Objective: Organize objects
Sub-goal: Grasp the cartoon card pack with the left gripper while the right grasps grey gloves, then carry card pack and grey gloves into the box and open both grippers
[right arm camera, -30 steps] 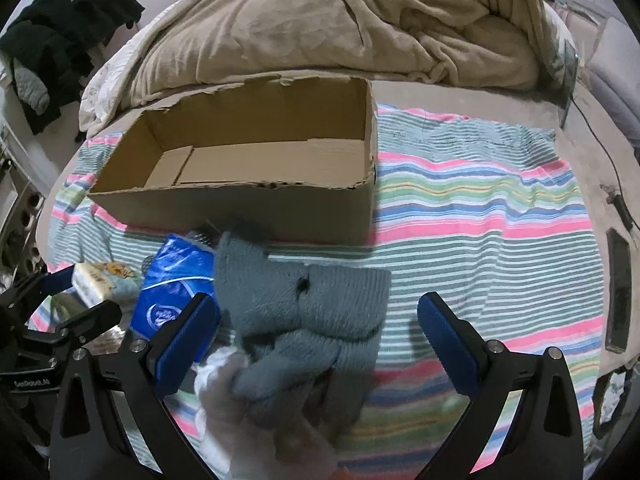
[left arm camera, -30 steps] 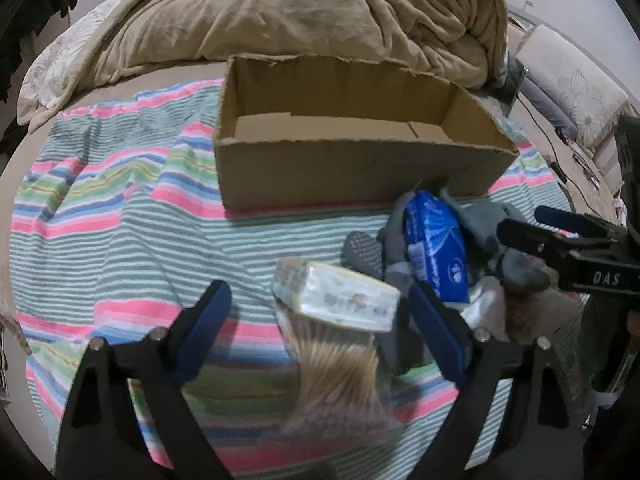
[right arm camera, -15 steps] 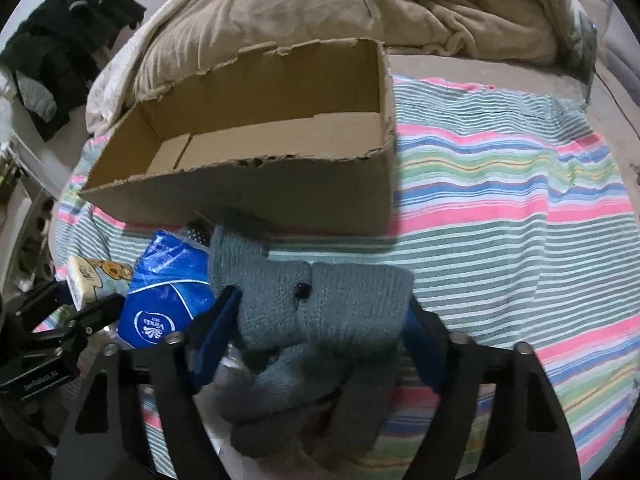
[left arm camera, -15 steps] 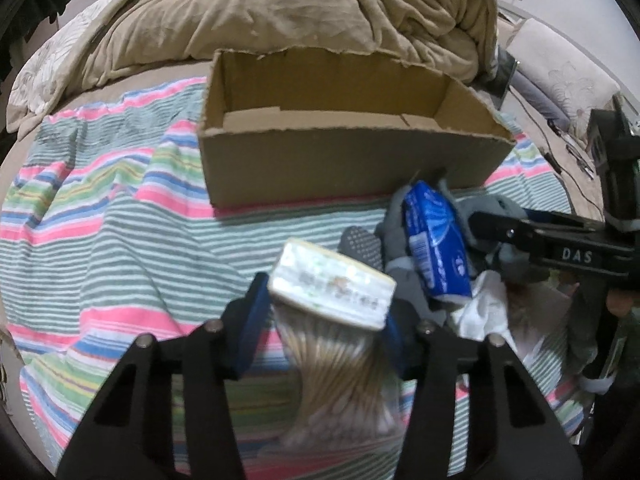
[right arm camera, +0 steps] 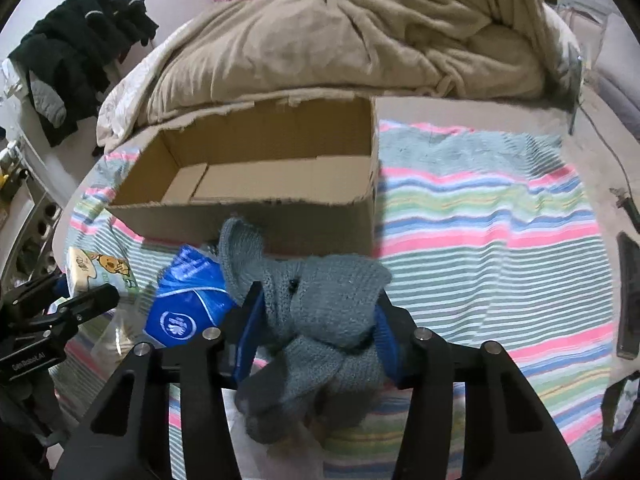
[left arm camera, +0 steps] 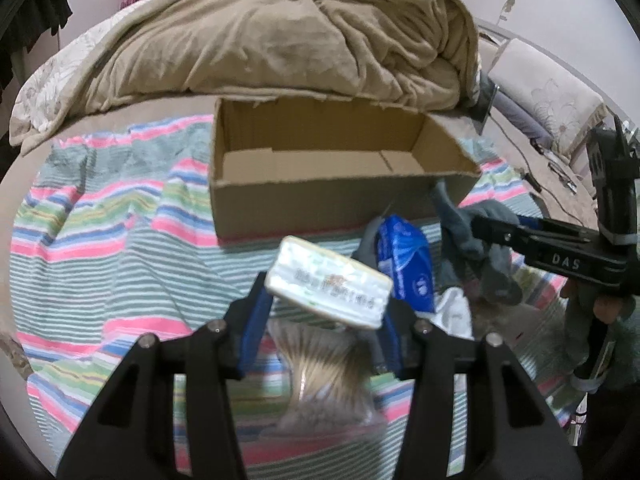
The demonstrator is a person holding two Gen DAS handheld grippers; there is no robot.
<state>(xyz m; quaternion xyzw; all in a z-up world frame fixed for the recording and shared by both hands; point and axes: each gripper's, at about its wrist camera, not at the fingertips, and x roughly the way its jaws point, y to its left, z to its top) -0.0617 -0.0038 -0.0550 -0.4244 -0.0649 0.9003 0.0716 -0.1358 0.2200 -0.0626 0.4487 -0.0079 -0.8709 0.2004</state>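
Observation:
My left gripper (left arm camera: 326,300) is shut on a pale tissue pack (left arm camera: 332,286), held a little above a clear bag of cotton swabs (left arm camera: 324,372). The jaws of my right gripper (right arm camera: 318,300) are closing, and their blue pads press a bundle of grey knitted gloves (right arm camera: 332,280) between them. An open cardboard box (left arm camera: 320,204) stands just behind both, nothing inside. A blue packet (right arm camera: 188,300) lies between the two grippers. The right wrist view also shows the tissue pack (right arm camera: 96,272) in the left gripper (right arm camera: 80,300).
Everything lies on a striped blanket (right arm camera: 480,240) on a bed. A bunched beige duvet (left arm camera: 300,40) sits behind the box. A white cloth (left arm camera: 452,312) lies by the blue packet. A dark flat device (right arm camera: 628,292) rests at the right edge, and black clothes (right arm camera: 80,40) hang far left.
Both grippers went from wide open to closed: the left on the tissue pack, the right on the grey gloves. Each item now sits slightly higher off the blanket.

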